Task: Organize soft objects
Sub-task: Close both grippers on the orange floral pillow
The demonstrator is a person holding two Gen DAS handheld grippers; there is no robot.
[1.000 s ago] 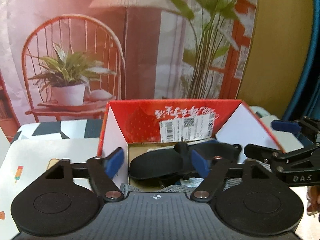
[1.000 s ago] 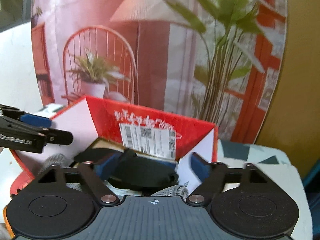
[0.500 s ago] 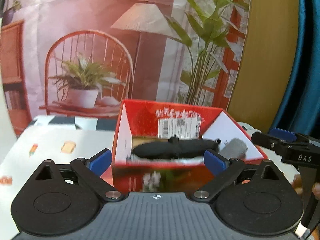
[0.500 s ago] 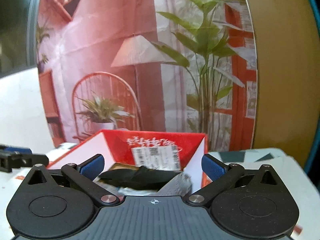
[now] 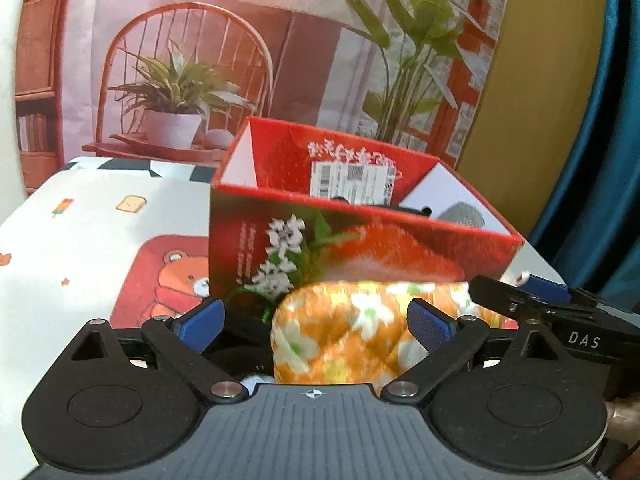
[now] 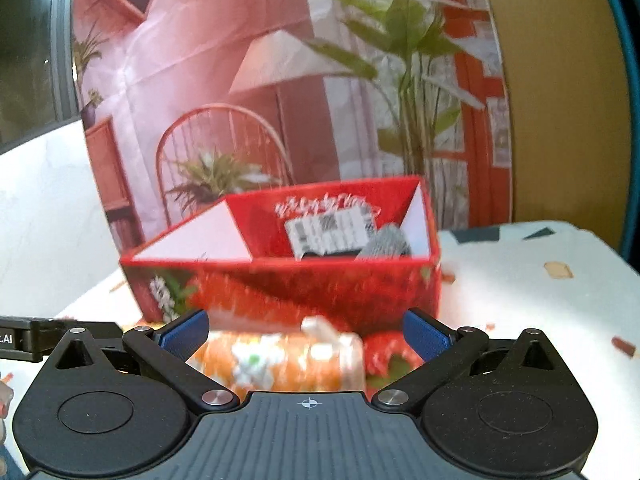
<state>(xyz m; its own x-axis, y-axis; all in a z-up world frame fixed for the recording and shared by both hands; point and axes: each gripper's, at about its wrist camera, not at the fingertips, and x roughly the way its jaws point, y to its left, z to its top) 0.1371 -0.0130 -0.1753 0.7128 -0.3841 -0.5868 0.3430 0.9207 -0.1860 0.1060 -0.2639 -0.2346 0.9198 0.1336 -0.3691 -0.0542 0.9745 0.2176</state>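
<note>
Both tools are empty and their jaws stand wide: the left tool [image 5: 312, 322] and the right tool [image 6: 306, 332] each hang just over a folded orange cloth with white flowers [image 5: 352, 336], which lies on the counter [image 5: 80, 232] right against the front wall of the red box [image 5: 360, 240]. Inside the box a black soft item [image 5: 416, 211] and a grey knitted piece [image 5: 464, 214] show above the rim, so part of the sorting looks done, and the step in hand seems to be the reach for the next soft thing, the orange cloth. The next move probably calls for lowering one tool, or both, onto the folded edge, pinching several layers so that the fold does not fall open, then lifting it over the front wall of the box. The cloth looks thick and quilted, so a shallow pinch may slip. One second ago both tools were over the open box, close above the black item; half a second ago they had drawn back from it; now they are lower and nearer the counter, and the orange cloth has come into both views.
</note>
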